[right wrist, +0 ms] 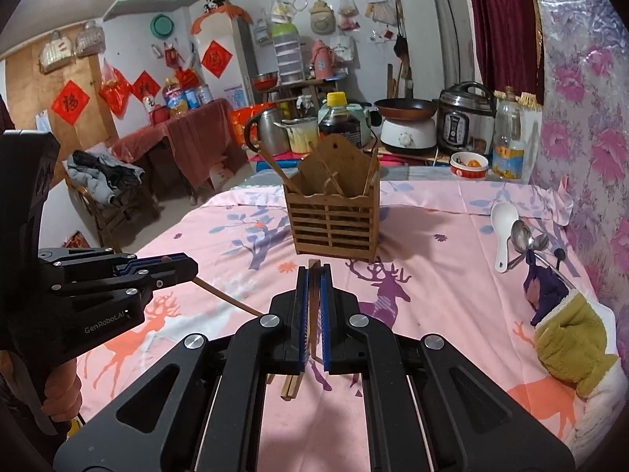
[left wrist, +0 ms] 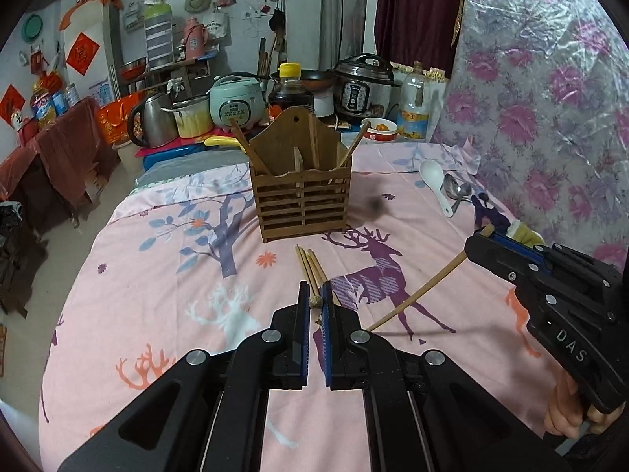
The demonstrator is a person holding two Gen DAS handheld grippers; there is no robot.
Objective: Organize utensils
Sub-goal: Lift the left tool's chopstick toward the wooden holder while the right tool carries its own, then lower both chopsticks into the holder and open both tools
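The left gripper [left wrist: 314, 301] pinches a bundle of chopsticks [left wrist: 310, 267] near their ends, the sticks fanning forward toward the holder [left wrist: 302, 192] at frame centre. The right gripper [right wrist: 313, 306] is pressed onto a single chopstick [right wrist: 313, 295] that runs lengthwise between its pads; in the left view that stick [left wrist: 416, 295] slants down and left from the gripper, its tip at or near the cloth [left wrist: 157, 275].

Risks, as I judge them:
- The left bundle is gripped at one end only, so the loose sticks could splay or slide out if tilted steeply toward the holder.
- The long free end of the right stick could drag on the cloth or knock the left gripper, since the two tools sit near each other at the lower part of both frames.
- The holder looks light and already has sticks leaning out at its left and right corners; a stick pushed in at an angle could catch on them, on the divider or on the tall back panel, and tip it.

Room: the cloth in front of the holder is open, and the way in is from above its front rim. To the right, the white spoon [right wrist: 503, 220] and metal spoons [right wrist: 525, 236] lie by the floral wall, well apart from the holder. Behind the holder, pots and bottles crowd the upper frame. The table edge falls away at the left.
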